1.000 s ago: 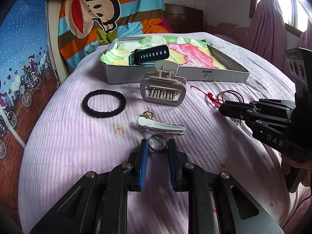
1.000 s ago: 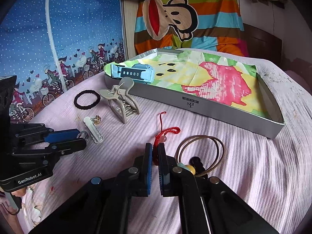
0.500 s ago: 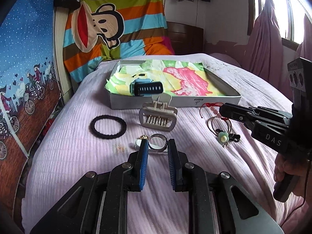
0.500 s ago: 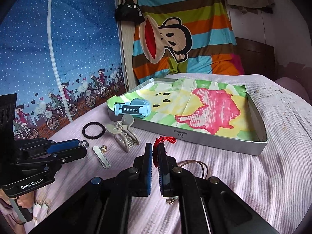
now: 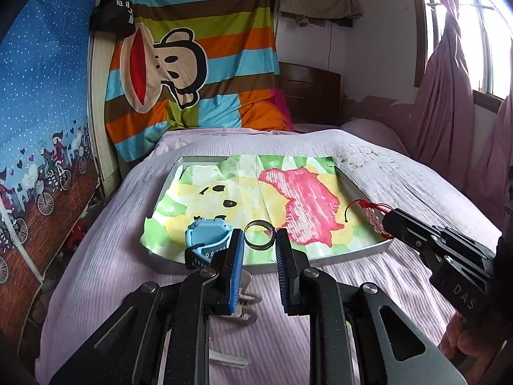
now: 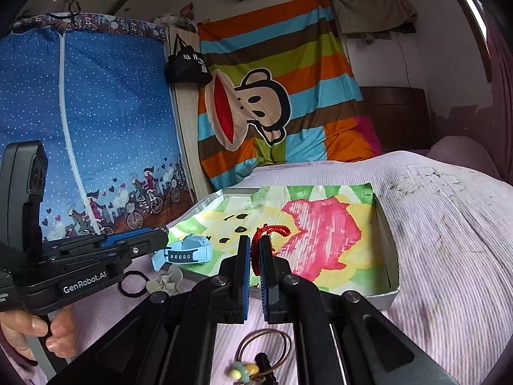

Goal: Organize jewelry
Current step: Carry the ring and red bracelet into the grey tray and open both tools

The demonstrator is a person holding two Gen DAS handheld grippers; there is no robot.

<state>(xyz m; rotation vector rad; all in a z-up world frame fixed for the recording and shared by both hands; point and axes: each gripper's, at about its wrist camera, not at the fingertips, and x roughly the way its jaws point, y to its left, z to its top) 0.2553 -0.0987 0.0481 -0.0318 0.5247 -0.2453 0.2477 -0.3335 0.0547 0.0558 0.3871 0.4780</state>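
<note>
My left gripper (image 5: pixel 259 240) is shut on a silver ring (image 5: pixel 259 239) and holds it in the air over the near edge of the shallow grey box (image 5: pixel 362 252), which is lined with bright painted paper. A blue watch (image 5: pixel 206 240) lies in the box's near left corner. My right gripper (image 6: pixel 255 253) is shut on a red cord bracelet (image 6: pixel 271 231) with pale beads (image 5: pixel 373 216), held above the box's right side. The right gripper also shows in the left wrist view (image 5: pixel 389 221), and the left gripper in the right wrist view (image 6: pixel 162 235).
On the pink bedspread in front of the box lie a beige claw clip (image 6: pixel 165 284), a black hair tie (image 6: pixel 133 285) and thin hair bands with a bead charm (image 6: pixel 266 349). A white hair clip (image 5: pixel 229 359) lies under my left gripper. A headboard and curtain stand behind.
Both grippers have risen from the bedspread and moved forward over the box, the left carrying the ring, the right carrying the red bracelet away from the hair bands.
</note>
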